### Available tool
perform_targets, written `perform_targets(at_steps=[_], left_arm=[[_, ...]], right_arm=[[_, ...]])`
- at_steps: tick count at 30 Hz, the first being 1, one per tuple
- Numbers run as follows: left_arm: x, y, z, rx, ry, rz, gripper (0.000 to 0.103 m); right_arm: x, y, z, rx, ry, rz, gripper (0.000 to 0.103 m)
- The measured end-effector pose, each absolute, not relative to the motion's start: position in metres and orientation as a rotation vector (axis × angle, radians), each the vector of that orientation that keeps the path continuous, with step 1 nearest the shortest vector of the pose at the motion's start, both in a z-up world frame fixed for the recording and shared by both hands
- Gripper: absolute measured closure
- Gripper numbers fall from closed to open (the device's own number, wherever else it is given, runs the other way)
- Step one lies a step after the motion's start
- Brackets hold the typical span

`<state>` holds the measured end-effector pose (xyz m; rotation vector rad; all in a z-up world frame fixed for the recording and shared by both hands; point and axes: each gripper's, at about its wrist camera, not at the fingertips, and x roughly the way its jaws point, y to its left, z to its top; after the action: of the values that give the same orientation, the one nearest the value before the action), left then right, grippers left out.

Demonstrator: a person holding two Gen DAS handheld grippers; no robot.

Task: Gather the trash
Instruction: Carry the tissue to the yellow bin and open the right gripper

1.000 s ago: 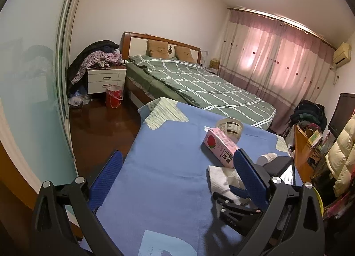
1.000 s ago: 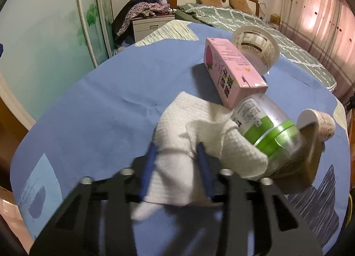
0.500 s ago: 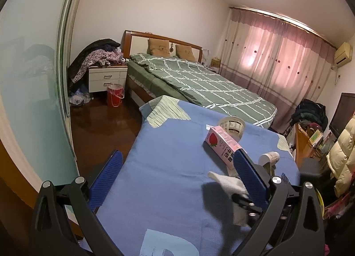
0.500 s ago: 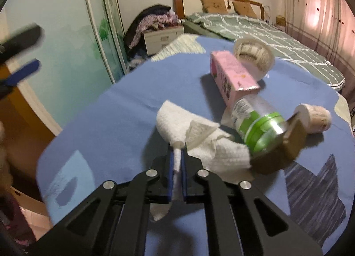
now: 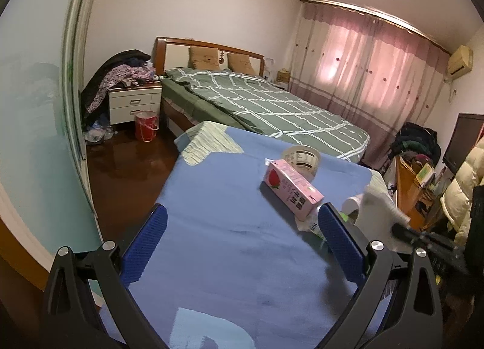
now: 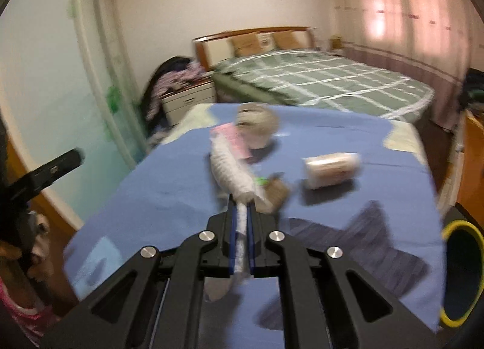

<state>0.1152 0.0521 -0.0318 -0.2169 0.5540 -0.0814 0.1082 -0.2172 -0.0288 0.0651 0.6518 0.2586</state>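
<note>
My right gripper [image 6: 241,202] is shut on a white paper towel [image 6: 231,172] and holds it in the air above the blue table [image 6: 348,197]; the same paper towel [image 5: 376,210] shows at the right of the left wrist view. On the blue table [image 5: 227,228] lie a pink milk carton [image 5: 292,188], a clear tub [image 5: 301,158] behind it, a green-lidded jar [image 6: 261,181] partly hidden, and a small white cup [image 6: 331,169] on its side. My left gripper [image 5: 239,237] stands open over the table's near part, with nothing between its fingers.
A bin with a yellow rim [image 6: 461,270] stands at the table's right side. Behind the table is a green bed [image 5: 272,110], with a nightstand [image 5: 134,104] and a red bucket [image 5: 146,125] on the floor at the left. A glass sliding door [image 5: 36,137] runs along the left.
My right gripper closed on the paper towel and lifted it off the table, up and to the right. The jar and carton that it partly covered stay on the table.
</note>
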Motion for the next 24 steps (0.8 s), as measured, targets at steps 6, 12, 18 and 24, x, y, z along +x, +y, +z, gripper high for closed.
perform_targets(at_steps=[6, 12, 18, 24], left_arm=[[0.123, 0.019, -0.042, -0.174, 0.592, -0.138, 0.005], [0.132, -0.012, -0.05, -0.131, 0.631, -0.189, 0.005], [0.14, -0.04, -0.057, -0.091, 0.653, -0.237, 0.005], [0.148, -0.064, -0.061, -0.062, 0.672, -0.273, 0.005]], right_arm=[[0.1, -0.303, -0.035, 0.149, 0.629, 0.018, 0.097], [0.082, -0.38, -0.041, 0.225, 0.597, -0.159, 0.097], [0.072, -0.446, -0.056, 0.27, 0.591, -0.336, 0.097], [0.07, -0.489, -0.072, 0.323, 0.612, -0.451, 0.095]])
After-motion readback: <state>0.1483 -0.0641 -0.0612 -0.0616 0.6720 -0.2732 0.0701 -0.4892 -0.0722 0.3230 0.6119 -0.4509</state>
